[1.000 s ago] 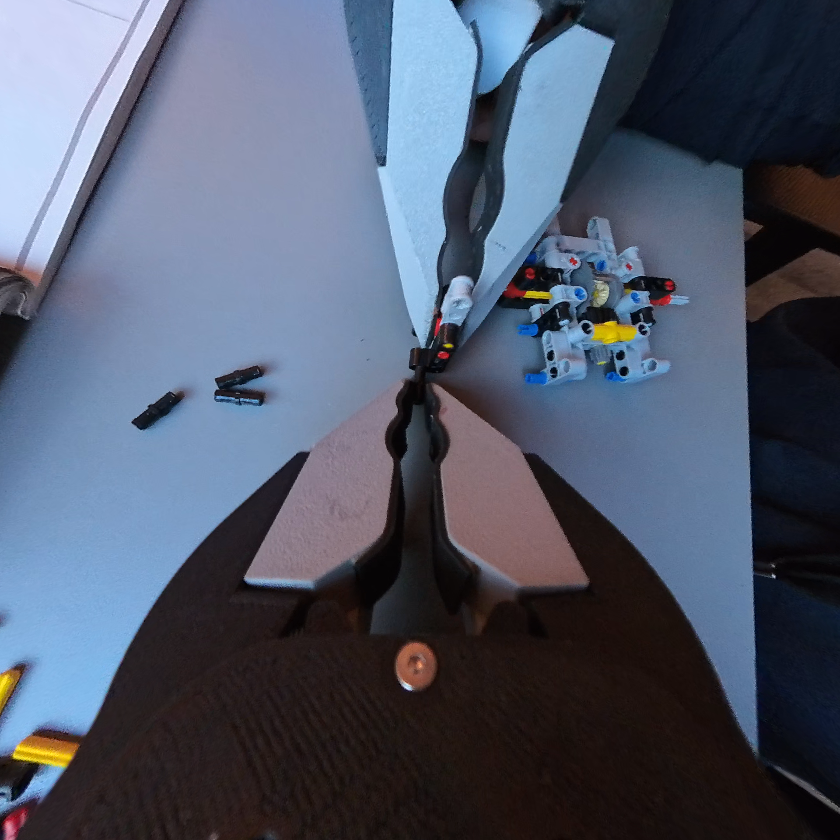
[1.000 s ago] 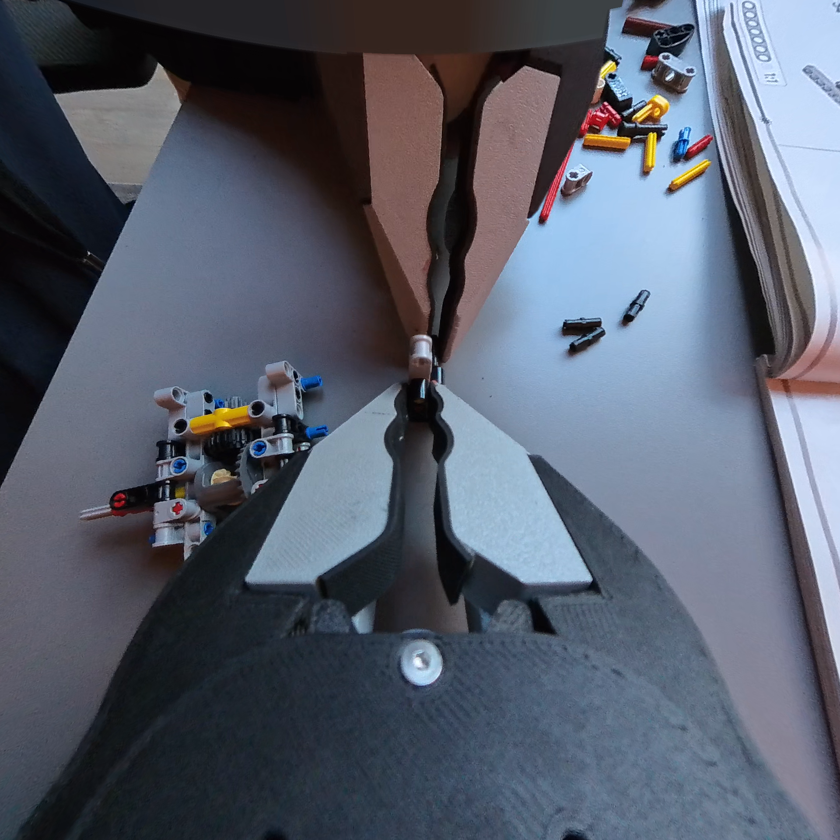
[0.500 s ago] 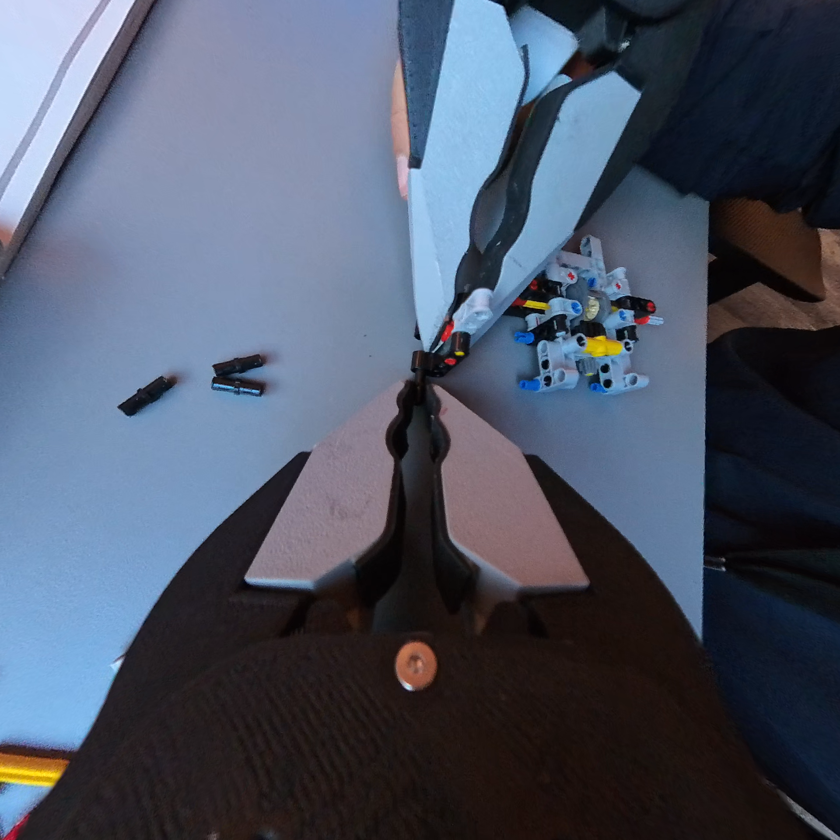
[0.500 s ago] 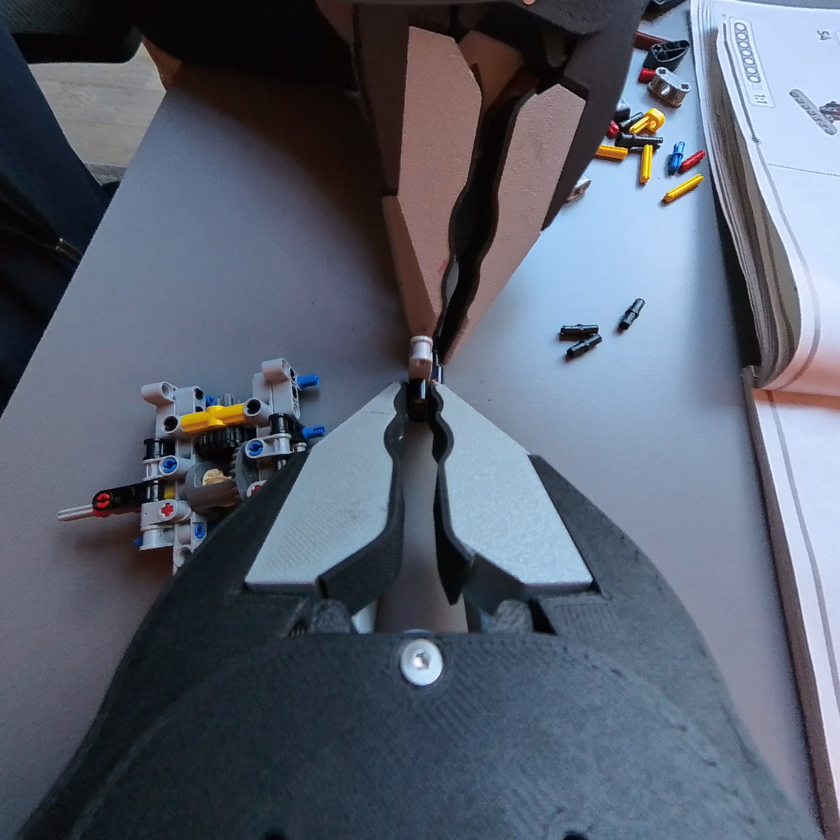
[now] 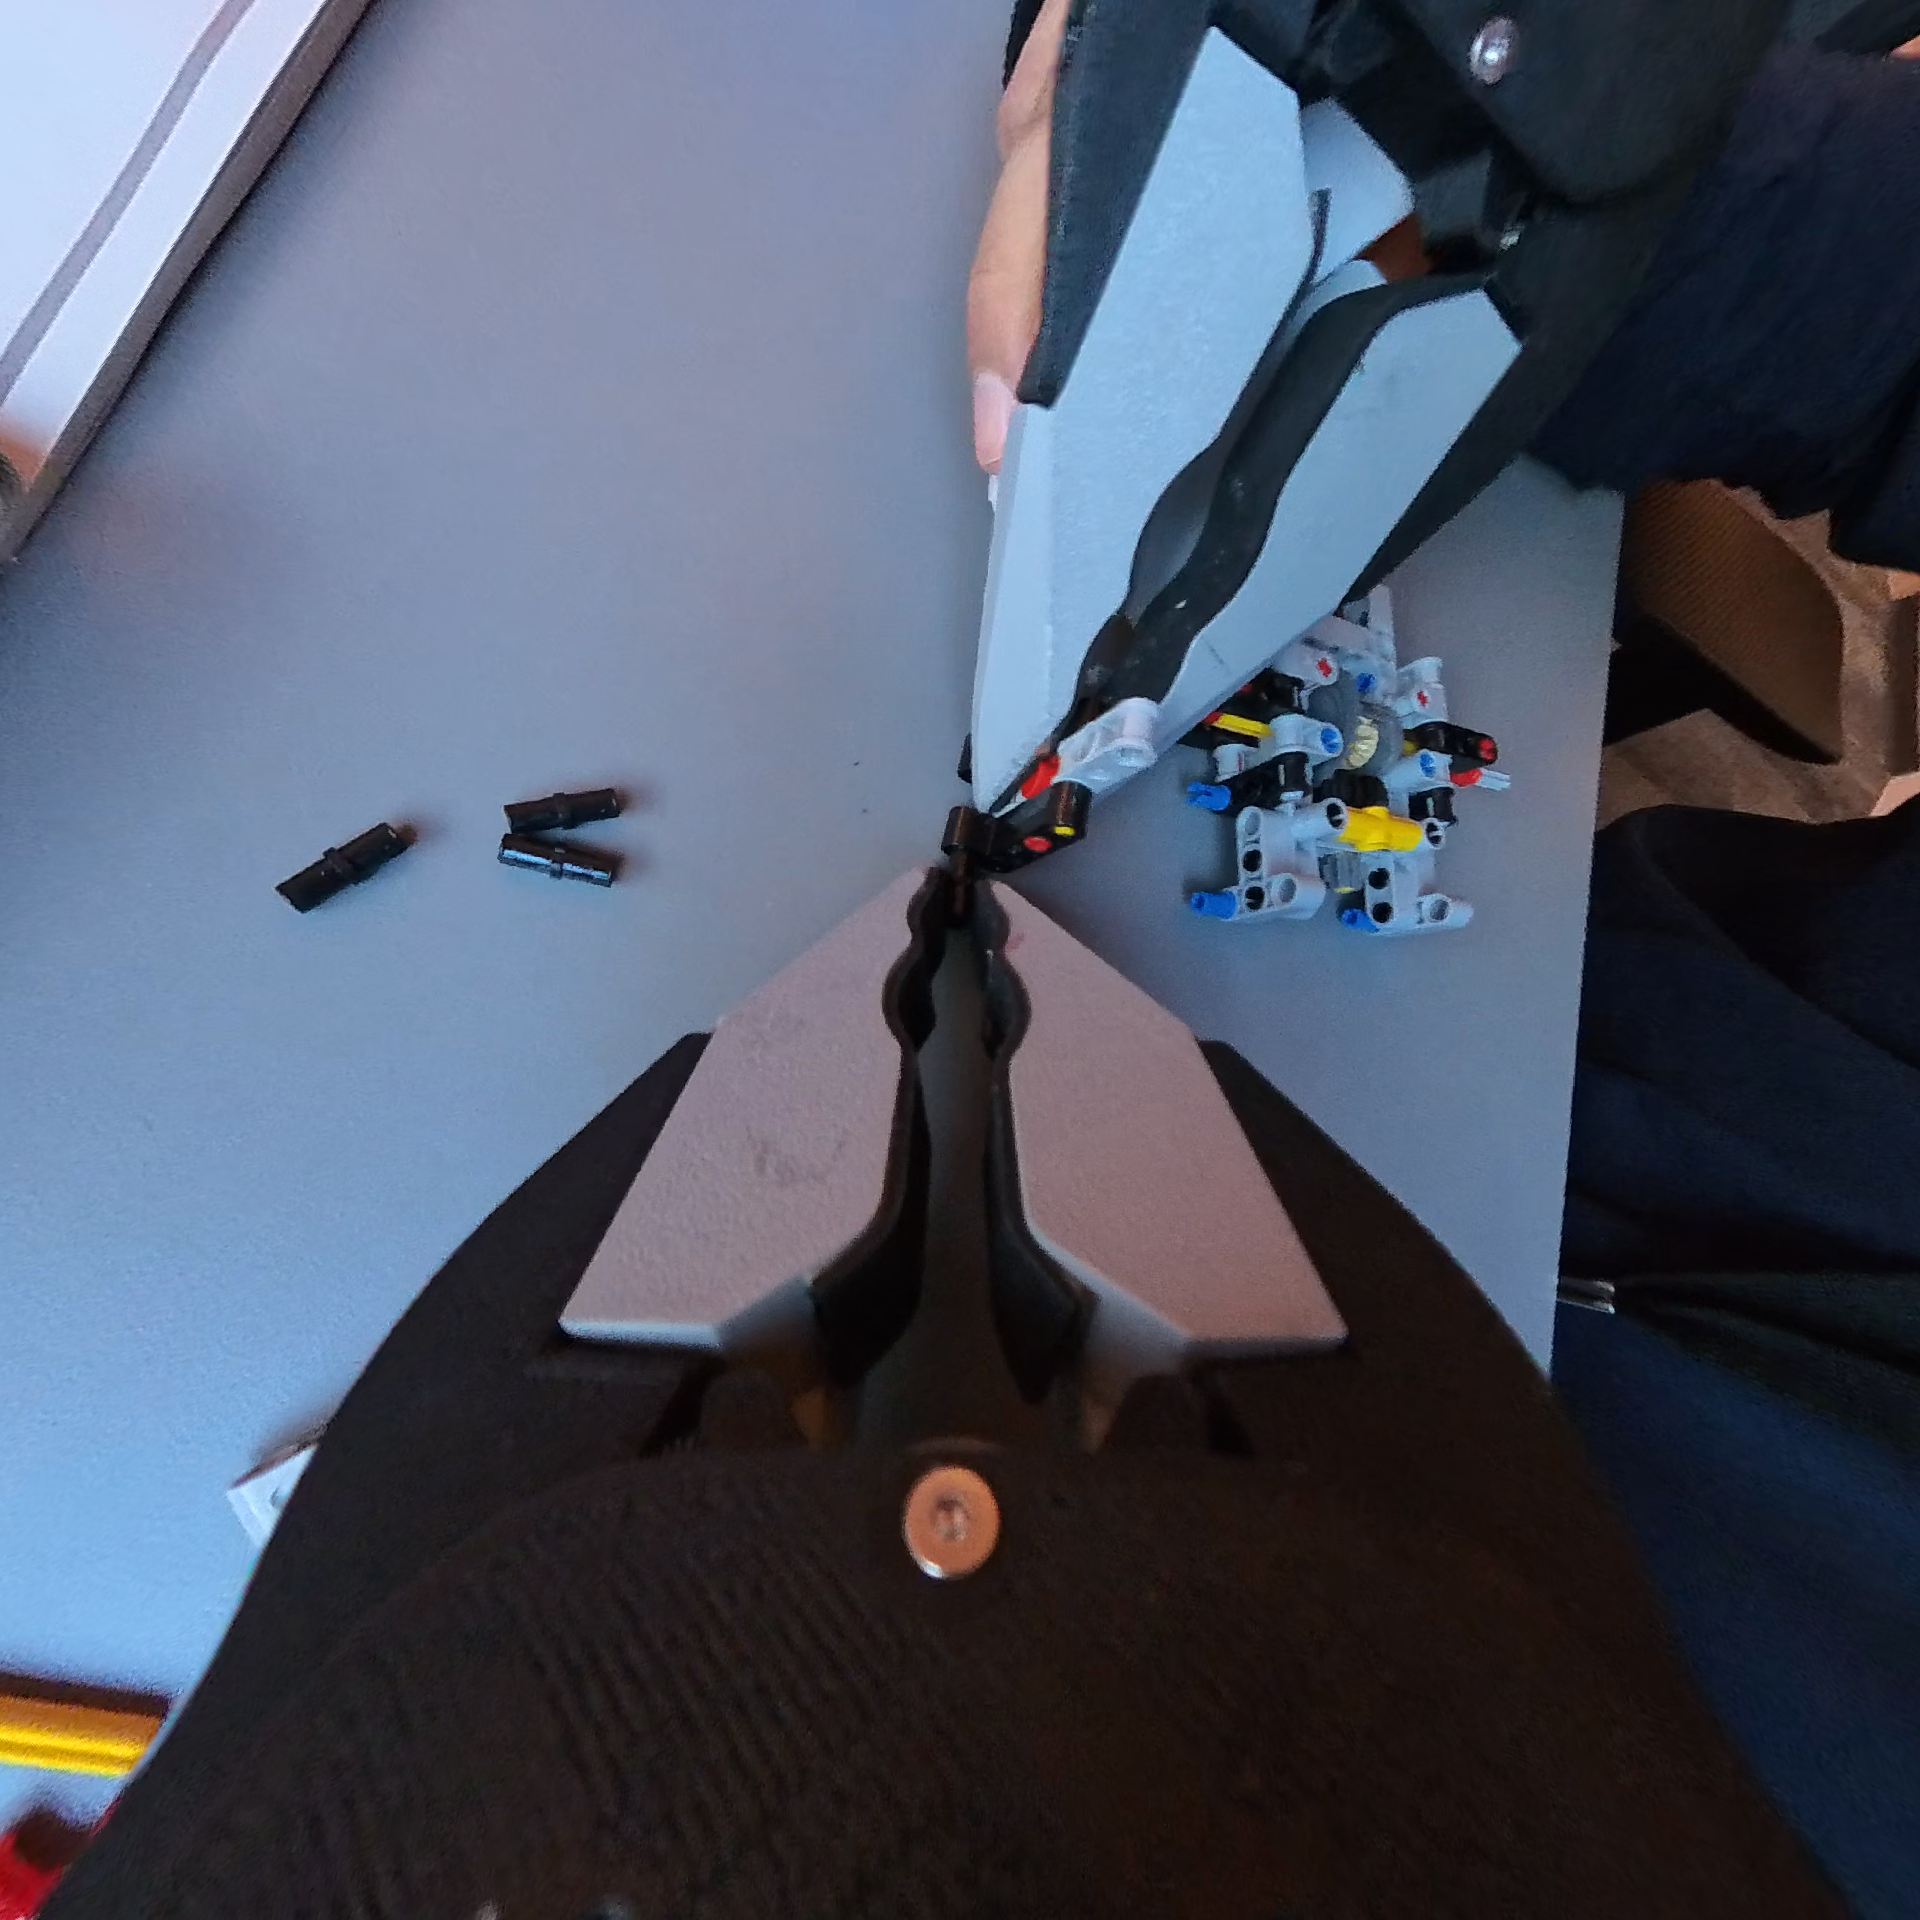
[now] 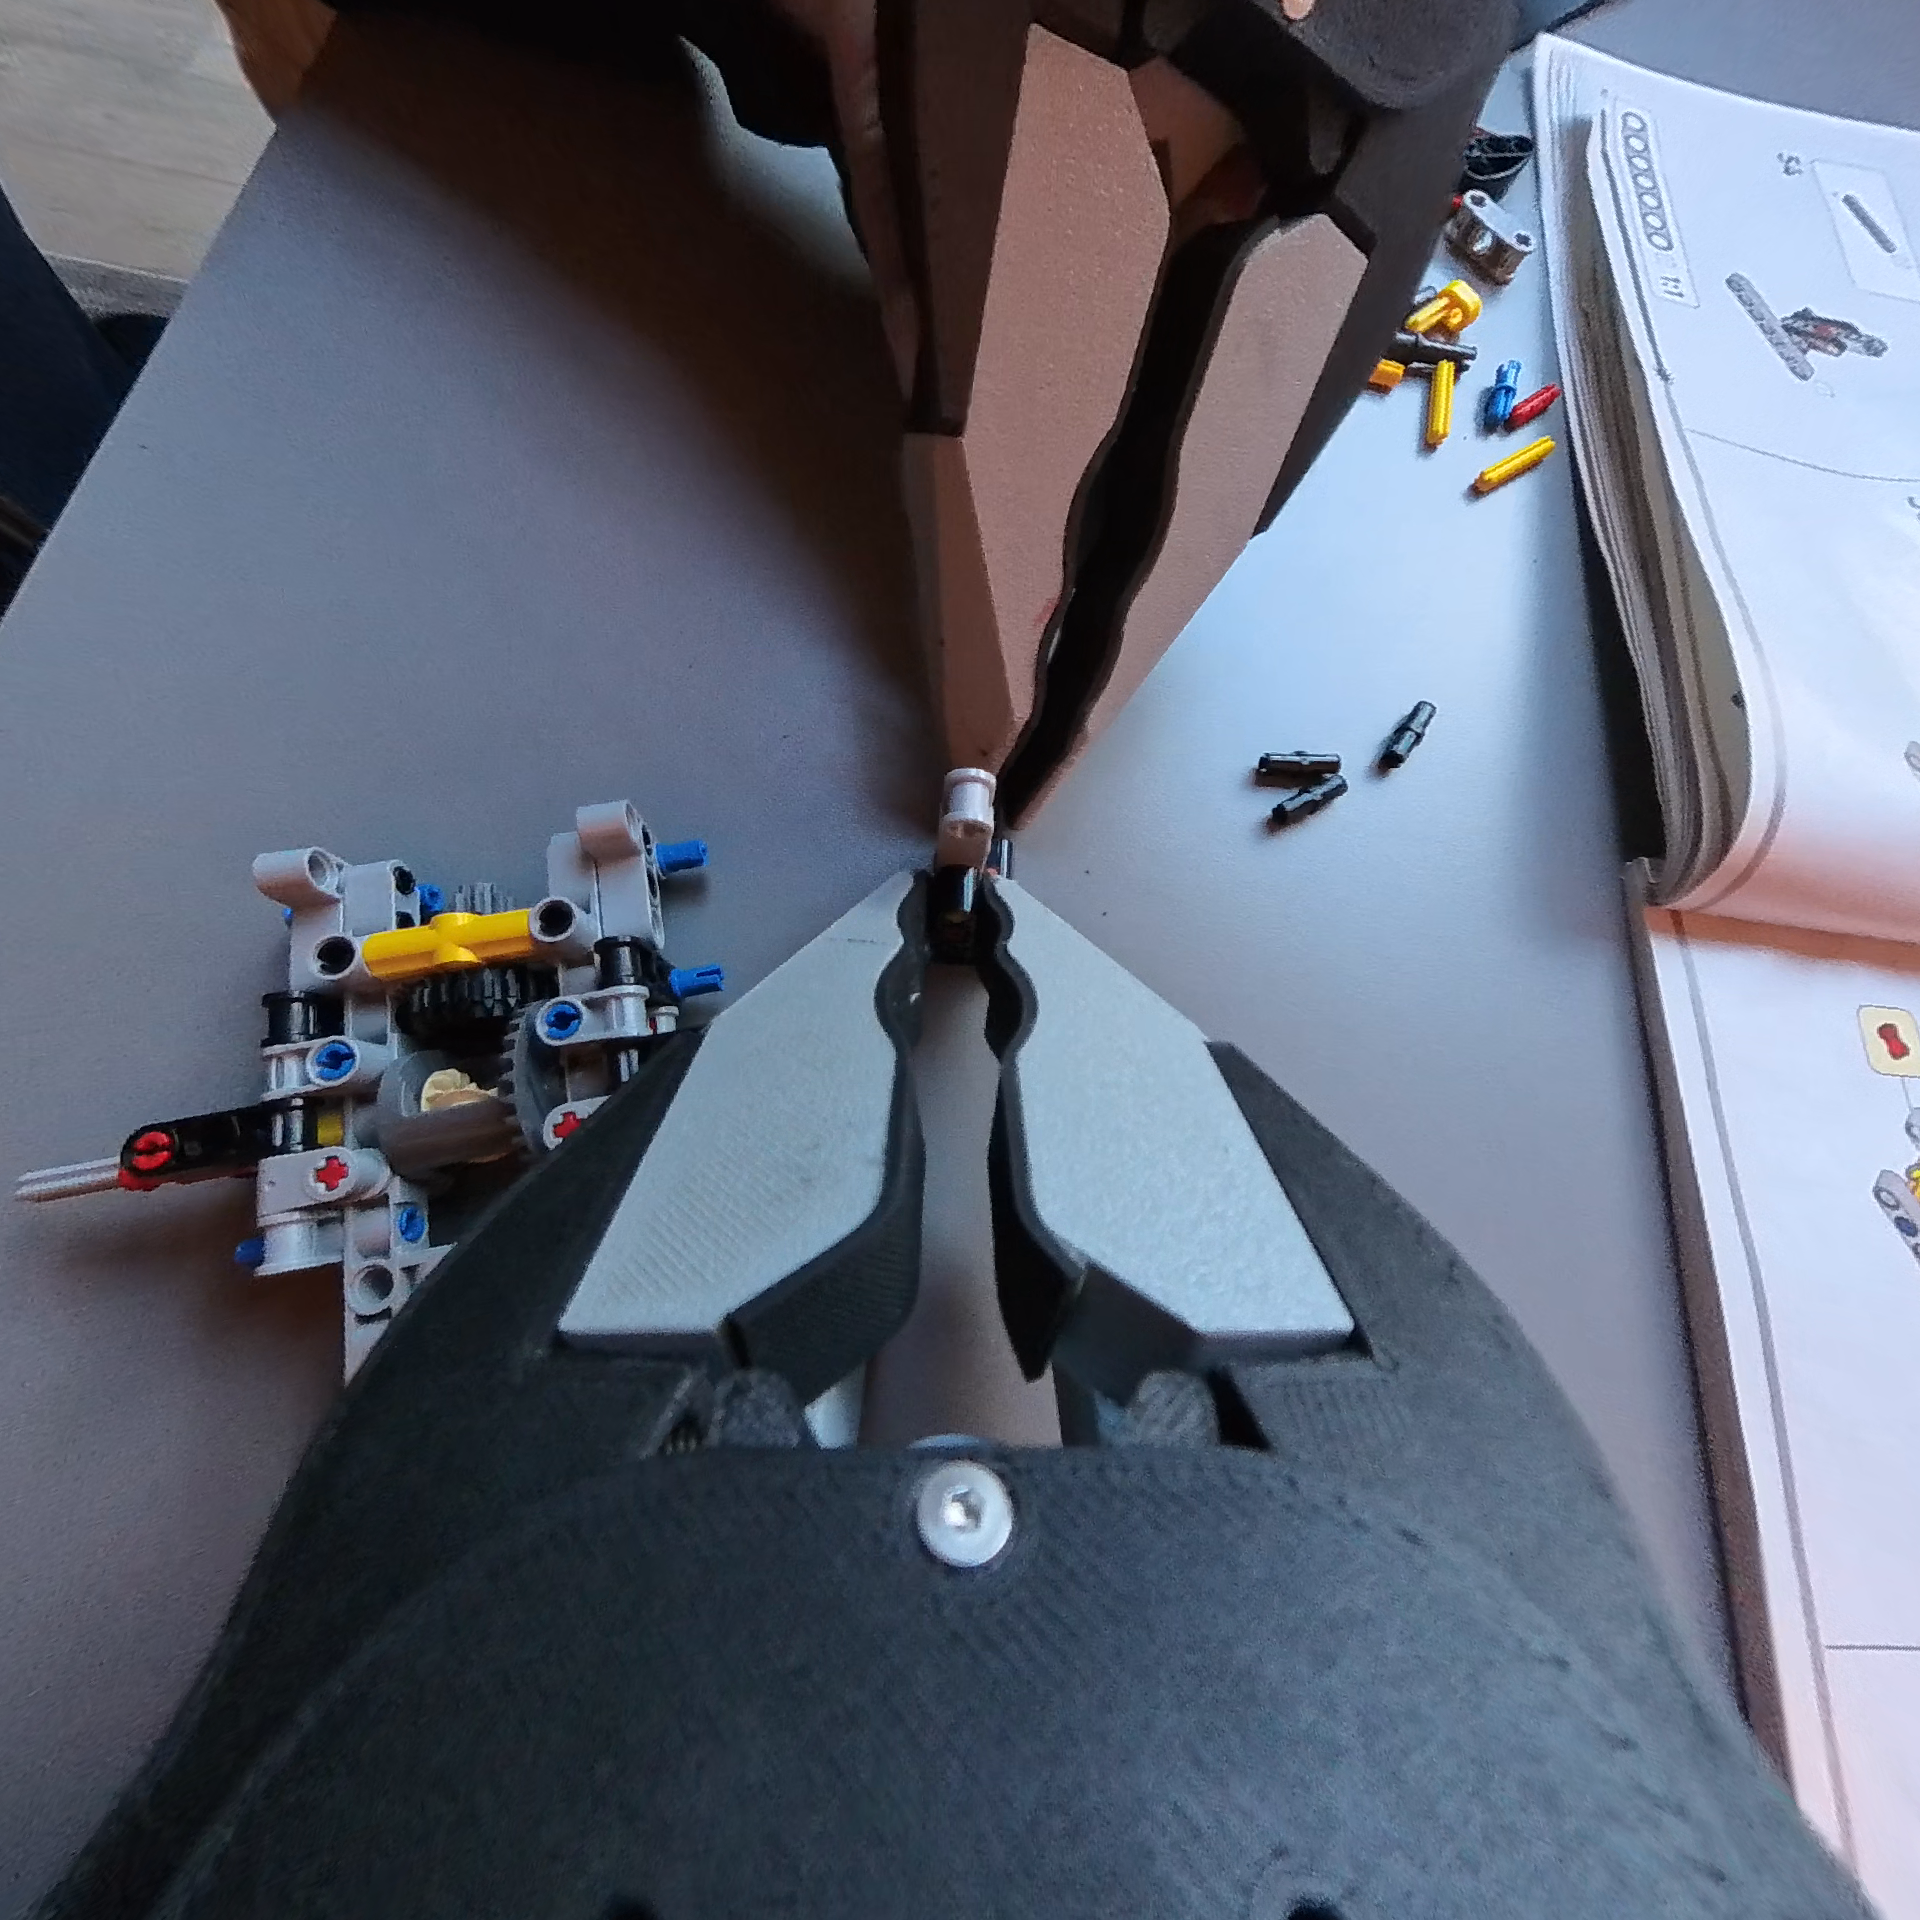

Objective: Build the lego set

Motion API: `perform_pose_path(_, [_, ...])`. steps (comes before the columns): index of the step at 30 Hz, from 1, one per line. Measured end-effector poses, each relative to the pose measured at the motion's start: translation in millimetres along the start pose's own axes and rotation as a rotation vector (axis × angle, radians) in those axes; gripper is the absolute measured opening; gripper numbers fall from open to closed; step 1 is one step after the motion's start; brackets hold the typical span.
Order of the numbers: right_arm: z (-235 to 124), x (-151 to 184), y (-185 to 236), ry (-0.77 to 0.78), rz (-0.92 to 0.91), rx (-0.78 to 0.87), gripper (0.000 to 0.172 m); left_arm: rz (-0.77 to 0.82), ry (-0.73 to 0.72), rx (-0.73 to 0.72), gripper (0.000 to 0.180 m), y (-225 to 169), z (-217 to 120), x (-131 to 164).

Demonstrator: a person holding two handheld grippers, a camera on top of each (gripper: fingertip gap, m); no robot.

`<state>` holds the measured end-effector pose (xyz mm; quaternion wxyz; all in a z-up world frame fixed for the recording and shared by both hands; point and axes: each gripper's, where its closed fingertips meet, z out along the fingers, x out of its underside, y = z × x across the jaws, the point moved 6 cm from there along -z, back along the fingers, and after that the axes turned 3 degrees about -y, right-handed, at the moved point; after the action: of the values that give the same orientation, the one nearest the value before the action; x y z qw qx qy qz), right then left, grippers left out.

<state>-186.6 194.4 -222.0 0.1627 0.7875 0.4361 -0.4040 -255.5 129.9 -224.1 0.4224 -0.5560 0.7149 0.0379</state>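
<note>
Left gripper (image 5: 962, 902): nearly closed, pinching a thin black pin (image 5: 958, 868).
Right gripper (image 6: 957, 906): clamping small black-and-grey piece (image 6: 962, 831) (tips meeting).
Table (image 5: 623, 468): 3 loose black pins (image 5: 559, 840).

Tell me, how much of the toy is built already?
Done: one chunky grey, black and yellow model sits built on the table.
In hand: the right tool pinches a small grey-and-black piece. The left tool pinches a black pin whose end meets that piece.
Left: three black pins and small colourful parts lie loose by the open booklet, so plenty looks unbuilt.
</note>
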Motion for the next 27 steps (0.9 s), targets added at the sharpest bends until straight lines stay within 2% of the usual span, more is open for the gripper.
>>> perform_pose_path(11, [0, 0, 3, 0.000, -0.099, 0.064, 0.005, -0.104, -0.038, 0.101, 0.002, 6, 0, 2])
perform_pose_path(16, [0, 1, -3, 0.003, 0.025, 0.035, 0.004, 0.048, -0.041, -0.062, 0.001, 2, 0, 0])
perform_pose_path(23, [0, 1, -8, -0.004, 0.148, -0.037, 0.005, 0.034, -0.049, -0.072, 0.001, 2, 1, -1])
perform_pose_path(25, [0, 1, -6, 0.001, 0.118, -0.010, 0.005, 0.048, -0.033, -0.108, 0.001, 0, 1, -1])
perform_pose_path(27, [0, 1, -2, 0.010, 0.008, 0.054, 0.005, 0.086, -0.001, -0.143, 0.002, -2, 2, -2])
